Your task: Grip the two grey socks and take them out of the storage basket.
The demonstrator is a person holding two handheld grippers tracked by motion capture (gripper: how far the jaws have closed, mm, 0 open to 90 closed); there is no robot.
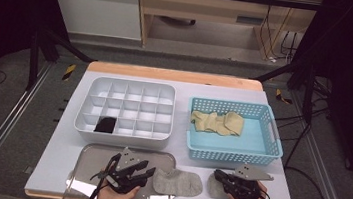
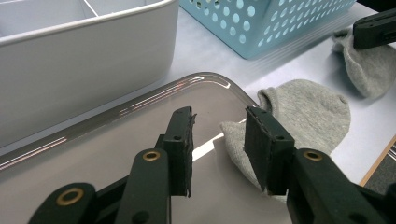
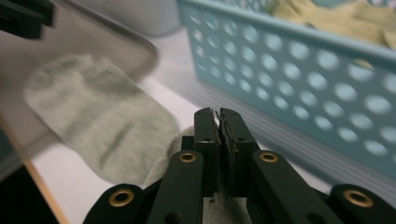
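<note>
A grey sock (image 1: 178, 182) (image 2: 308, 112) lies flat at the table's front, one end over the rim of a shiny tray (image 1: 100, 157) (image 2: 107, 144). My left gripper (image 1: 149, 171) (image 2: 218, 119) hovers open over the tray, its jaws on either side of that sock's end and not touching it. A second grey sock (image 1: 213, 188) (image 2: 369, 70) lies to the right. On it sits my right gripper (image 1: 217, 176) (image 3: 219, 122) with its jaws shut together. Its fabric (image 3: 163, 163) bunches under the jaws; I cannot tell whether any is pinched.
A white compartment box (image 1: 123, 132) stands behind the tray with a black sock (image 1: 106, 124) in one front cell. At the right a blue perforated basket (image 1: 231, 153) (image 3: 299, 70) holds beige socks (image 1: 218, 123). The table's front edge runs just below both hands.
</note>
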